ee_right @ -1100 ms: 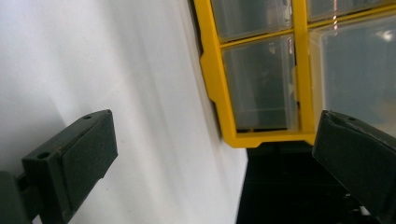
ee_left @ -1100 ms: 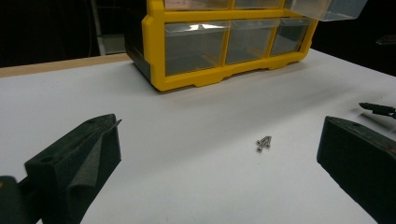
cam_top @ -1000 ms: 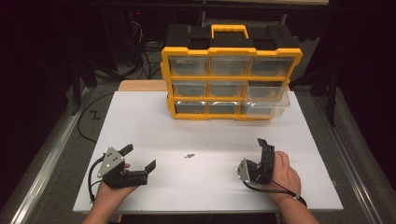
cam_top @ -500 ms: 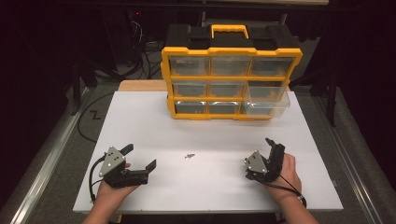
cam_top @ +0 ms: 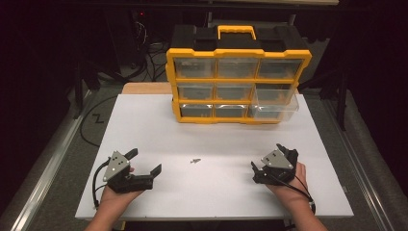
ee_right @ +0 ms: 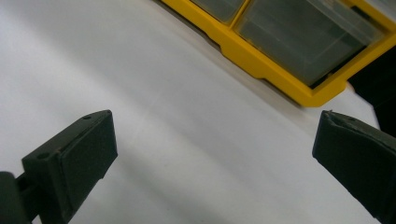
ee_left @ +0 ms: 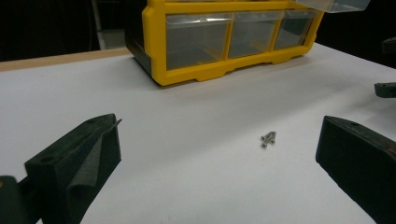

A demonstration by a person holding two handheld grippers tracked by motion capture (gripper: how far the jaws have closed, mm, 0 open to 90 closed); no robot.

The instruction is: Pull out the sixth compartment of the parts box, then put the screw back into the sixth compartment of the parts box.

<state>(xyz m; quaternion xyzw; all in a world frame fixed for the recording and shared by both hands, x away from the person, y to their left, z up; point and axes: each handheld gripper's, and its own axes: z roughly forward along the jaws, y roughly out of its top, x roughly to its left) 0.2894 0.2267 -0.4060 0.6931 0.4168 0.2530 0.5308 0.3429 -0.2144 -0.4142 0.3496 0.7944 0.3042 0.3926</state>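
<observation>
Small silver metal screws [cam_top: 194, 161] lie in a tight cluster on the white table top [cam_top: 144, 130], roughly midway between the two hands and well apart from both. In the left gripper view the same cluster [ee_left: 268, 138] sits on the bare surface ahead of the jaws and closer to the right-hand one.

Behind them, at the far side of the table, stands a yellow-and-black plastic organiser cabinet [cam_top: 237, 79] with three rows of clear drawers and a yellow carry handle on top. A clear drawer [cam_top: 274, 102] on its right side is pulled out past the frame.

The left gripper [cam_top: 144, 163], black with a grey three-cornered plate, rests near the table's front left, held in a hand [cam_top: 118, 195]. Its jaws are spread wide and hold nothing.

The right gripper [cam_top: 272, 156] sits near the front right in the other hand [cam_top: 288, 187]. Its jaws also stand wide apart and empty, pointing across bare table toward the cabinet's yellow lower frame [ee_right: 280, 77].
</observation>
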